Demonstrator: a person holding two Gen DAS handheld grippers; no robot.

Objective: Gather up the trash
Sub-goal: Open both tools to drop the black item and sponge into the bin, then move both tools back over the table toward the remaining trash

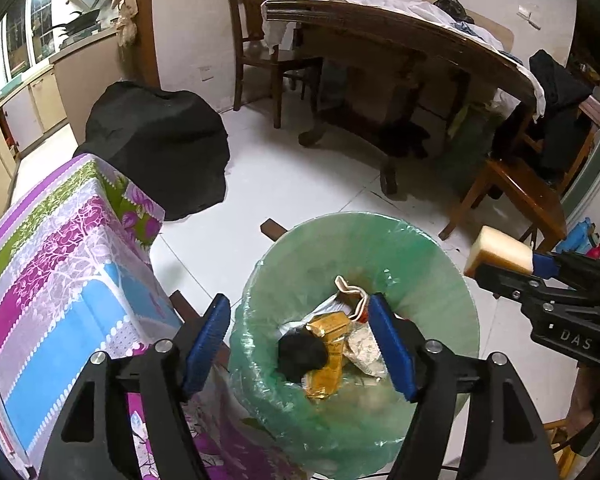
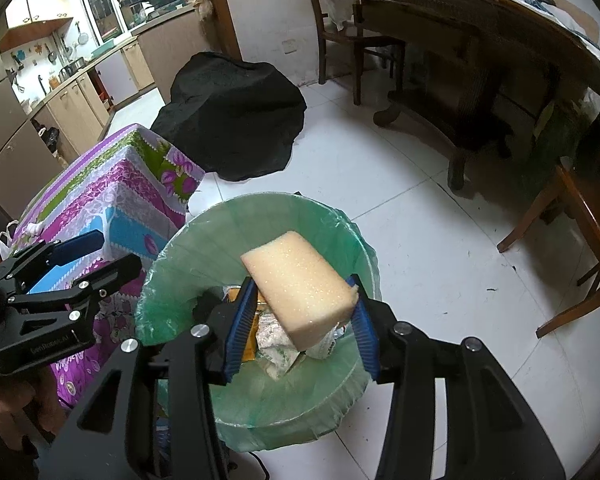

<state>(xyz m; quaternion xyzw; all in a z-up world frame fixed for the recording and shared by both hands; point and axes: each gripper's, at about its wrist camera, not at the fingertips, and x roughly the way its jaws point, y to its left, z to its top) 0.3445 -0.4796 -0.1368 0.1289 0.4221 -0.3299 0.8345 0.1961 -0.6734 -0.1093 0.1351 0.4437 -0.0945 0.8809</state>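
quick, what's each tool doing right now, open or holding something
Left tool: open, holding nothing, above the green-lined trash bin.
Right tool: shut on the yellow sponge, over the same bin.

A small table draped in a floral patchwork cloth (image 2: 112, 196) is standing on the white tiled floor (image 2: 400, 208). Just past its far corner, a black cover (image 2: 232, 116) is slumping on the tiles. A long wooden dining table (image 1: 400, 36) is filling the far side, with white cloth (image 1: 380, 2) lying along its top and wooden chairs (image 1: 268, 52) sitting at its ends. Kitchen cabinets (image 2: 84, 92) are lining the left wall.
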